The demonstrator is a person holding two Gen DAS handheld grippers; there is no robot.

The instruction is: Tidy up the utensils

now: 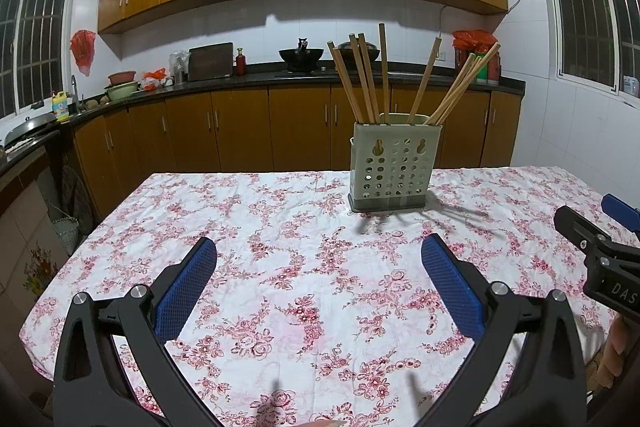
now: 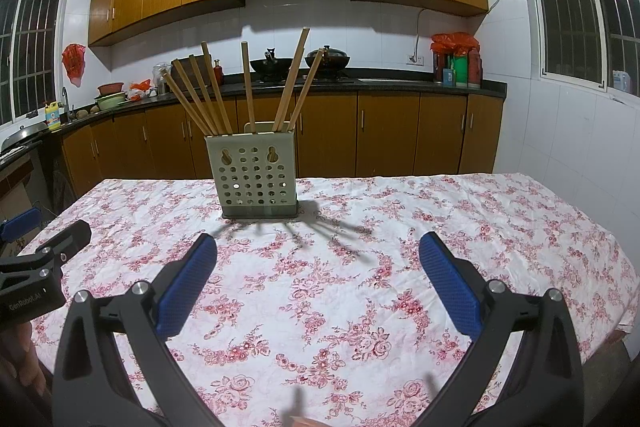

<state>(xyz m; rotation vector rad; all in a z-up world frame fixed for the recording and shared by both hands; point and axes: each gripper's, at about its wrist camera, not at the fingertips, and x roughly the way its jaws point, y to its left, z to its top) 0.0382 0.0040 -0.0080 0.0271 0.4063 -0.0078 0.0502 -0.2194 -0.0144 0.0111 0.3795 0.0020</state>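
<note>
Chopsticks [image 1: 384, 79] stand fanned in a pale perforated holder [image 1: 394, 163], which sits on the floral tablecloth [image 1: 280, 227] right of centre in the left wrist view and left of centre in the right wrist view [image 2: 258, 175]. No loose utensil is visible on the cloth in either frame; every stick seen is already in the holder, leaning at scattered angles, some to the left, some to the right, one nearly upright.

Left gripper [image 1: 319, 255]: blue pads spread wide, nothing between them, low in the frame and well short of the holder. Right gripper [image 2: 318, 253]: likewise spread and empty, with the holder ahead and to its left. Each tool also appears at the edge of the other's view.

Judged step: either the sorting is nearly complete, or the sticks are about to be gathered or drawn out.

To do that well, approach from above the stick tips, take one stick or one tight bundle at mid-length, and pull along its own axis so the light holder does not tip. The free gripper can steady the holder's wall. Avoid sweeping sideways through the fan, which would probably drag the neighbouring sticks.
</note>
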